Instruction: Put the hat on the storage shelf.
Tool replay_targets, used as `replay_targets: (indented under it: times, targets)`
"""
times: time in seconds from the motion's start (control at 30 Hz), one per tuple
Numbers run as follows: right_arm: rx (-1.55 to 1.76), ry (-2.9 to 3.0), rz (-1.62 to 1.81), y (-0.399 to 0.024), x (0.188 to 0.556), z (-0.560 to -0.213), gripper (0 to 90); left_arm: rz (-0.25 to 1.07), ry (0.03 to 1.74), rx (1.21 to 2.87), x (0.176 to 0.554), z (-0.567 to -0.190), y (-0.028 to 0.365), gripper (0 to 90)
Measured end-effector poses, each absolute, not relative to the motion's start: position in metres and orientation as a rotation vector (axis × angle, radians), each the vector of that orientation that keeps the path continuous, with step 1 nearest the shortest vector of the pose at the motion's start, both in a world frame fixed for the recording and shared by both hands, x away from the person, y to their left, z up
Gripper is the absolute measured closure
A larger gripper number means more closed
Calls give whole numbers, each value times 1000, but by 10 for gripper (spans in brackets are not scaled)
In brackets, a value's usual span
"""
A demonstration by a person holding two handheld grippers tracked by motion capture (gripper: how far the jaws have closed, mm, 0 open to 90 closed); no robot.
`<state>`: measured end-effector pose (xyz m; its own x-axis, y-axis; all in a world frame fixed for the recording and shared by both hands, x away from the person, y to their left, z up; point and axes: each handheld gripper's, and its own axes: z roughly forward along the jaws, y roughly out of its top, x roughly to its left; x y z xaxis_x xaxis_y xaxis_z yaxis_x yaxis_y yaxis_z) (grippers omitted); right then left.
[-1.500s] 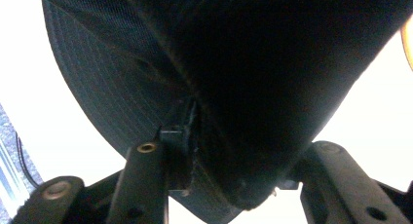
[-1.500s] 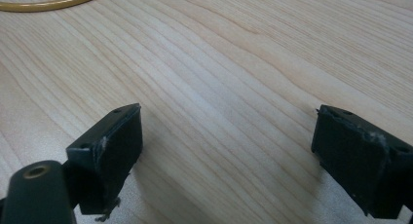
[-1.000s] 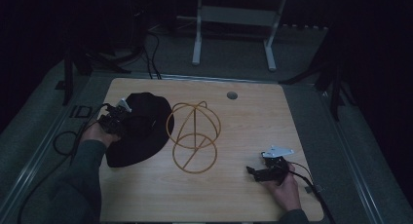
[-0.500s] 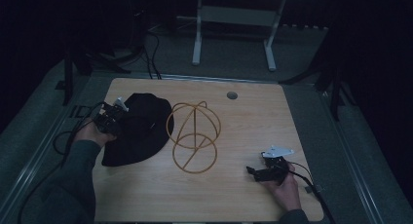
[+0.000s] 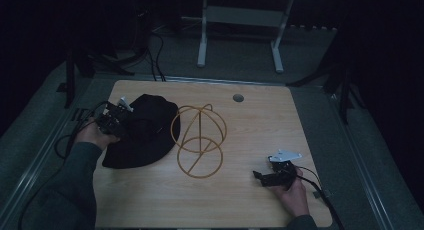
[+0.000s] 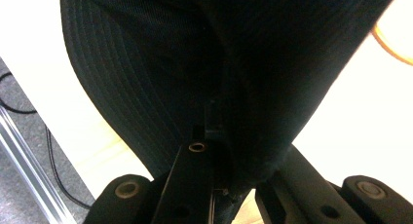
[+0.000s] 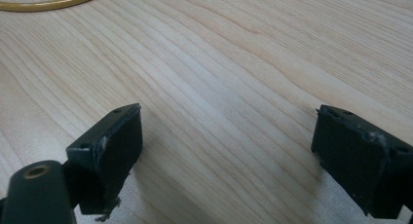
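A black brimmed hat (image 5: 145, 132) lies on the left part of the wooden table (image 5: 260, 125). My left gripper (image 5: 120, 121) is shut on the hat's left brim and holds that edge raised off the wood. In the left gripper view the dark ribbed hat fabric (image 6: 195, 73) hangs pinched between the jaws. A yellow wire hat stand (image 5: 199, 140) with a round base sits at mid table, just right of the hat. My right gripper (image 5: 261, 176) rests near the front right, open, its jaws wide apart over bare wood (image 7: 229, 136).
A small round grommet (image 5: 238, 97) is set in the table's far edge. Cables (image 5: 65, 145) trail off the left side onto grey floor. A white desk frame (image 5: 240, 25) stands beyond the table. The stand's yellow base ring (image 7: 48, 2) lies ahead of the right gripper.
My left gripper has risen a little with the hat's brim, lifting that side of the hat. The right gripper has kept still.
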<state>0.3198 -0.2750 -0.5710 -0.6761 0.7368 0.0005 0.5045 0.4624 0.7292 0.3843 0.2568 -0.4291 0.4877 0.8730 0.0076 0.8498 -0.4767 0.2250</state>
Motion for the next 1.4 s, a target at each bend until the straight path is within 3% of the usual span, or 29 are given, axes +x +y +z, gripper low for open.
replay_targets:
  times: [1.4]
  targets:
    - [1057, 2401, 1040, -275, 320, -571, 112, 183, 1345, 2353, 362, -379, 281, 885]
